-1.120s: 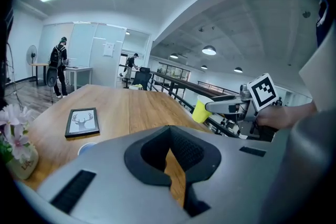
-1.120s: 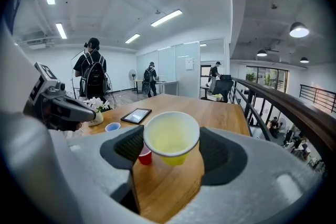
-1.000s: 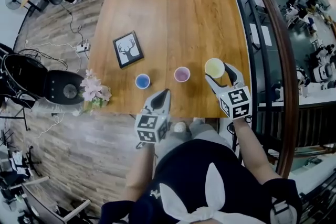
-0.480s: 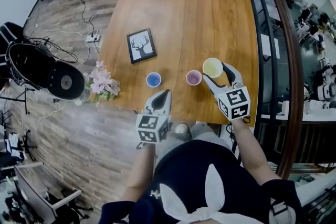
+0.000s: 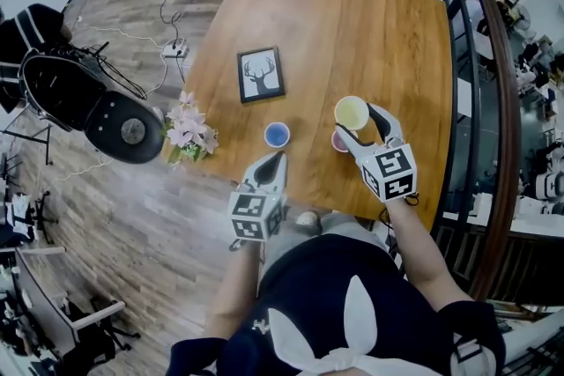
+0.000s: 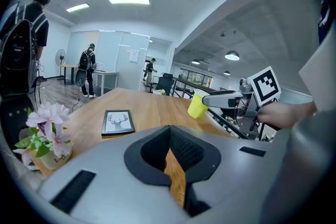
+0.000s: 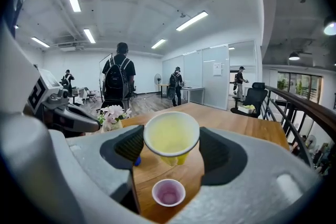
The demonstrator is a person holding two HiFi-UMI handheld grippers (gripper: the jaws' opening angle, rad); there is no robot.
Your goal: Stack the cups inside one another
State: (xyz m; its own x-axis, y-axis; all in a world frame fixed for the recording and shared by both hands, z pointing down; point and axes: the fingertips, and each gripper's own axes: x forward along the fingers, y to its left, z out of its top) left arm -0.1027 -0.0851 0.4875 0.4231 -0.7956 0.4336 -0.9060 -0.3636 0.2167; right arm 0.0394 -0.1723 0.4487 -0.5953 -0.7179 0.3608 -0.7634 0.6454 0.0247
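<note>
right tool (image 7: 171,148) | clamps yellow cup (image 7: 171,136) | upright, over purple cup (image 7: 168,192)

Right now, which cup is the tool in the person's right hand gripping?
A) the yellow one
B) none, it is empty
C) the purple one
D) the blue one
A: in the right gripper view the yellow cup sits clamped between the jaws of the right gripper, held over the purple cup, while the blue cup stands alone on the table.
</note>
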